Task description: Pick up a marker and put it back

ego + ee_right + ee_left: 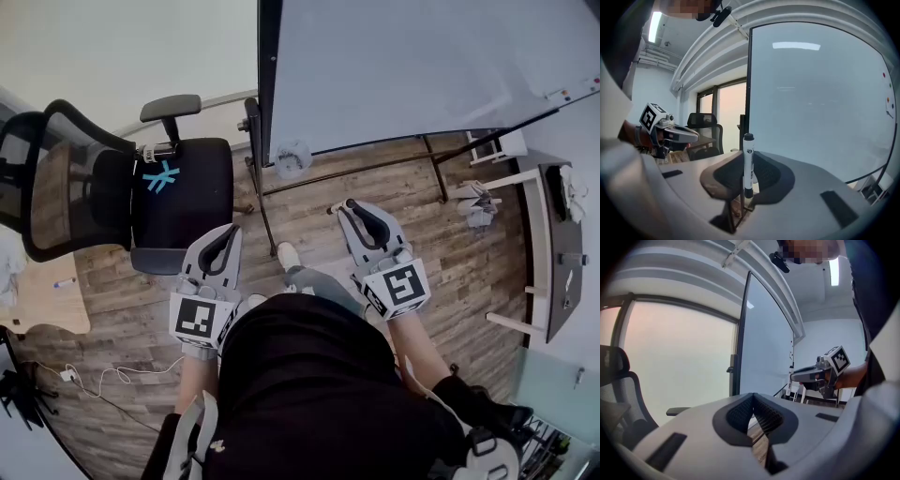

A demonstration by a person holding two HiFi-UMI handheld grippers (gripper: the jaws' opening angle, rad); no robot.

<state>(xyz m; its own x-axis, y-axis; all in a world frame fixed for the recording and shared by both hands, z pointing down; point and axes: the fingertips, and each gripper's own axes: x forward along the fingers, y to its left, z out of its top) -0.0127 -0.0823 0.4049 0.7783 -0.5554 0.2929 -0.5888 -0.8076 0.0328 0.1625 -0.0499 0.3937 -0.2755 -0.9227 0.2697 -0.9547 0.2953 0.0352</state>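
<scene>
Marker (748,161) pinched upright in right tongs (364,220); left tongs (221,246) pressed together, empty. Carrying step, apparently; next: steady approach to the whiteboard (811,93).

Our head view looks steeply down on the left gripper (225,236) and right gripper (351,208); each gripper view looks along its jaws, sharing the whiteboard (422,66).

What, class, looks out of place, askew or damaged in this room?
Nothing is spilled or damaged. The white marker with a black cap stands upright, clamped in the right gripper. Only a loose white cable trails across the wooden floor.
</scene>
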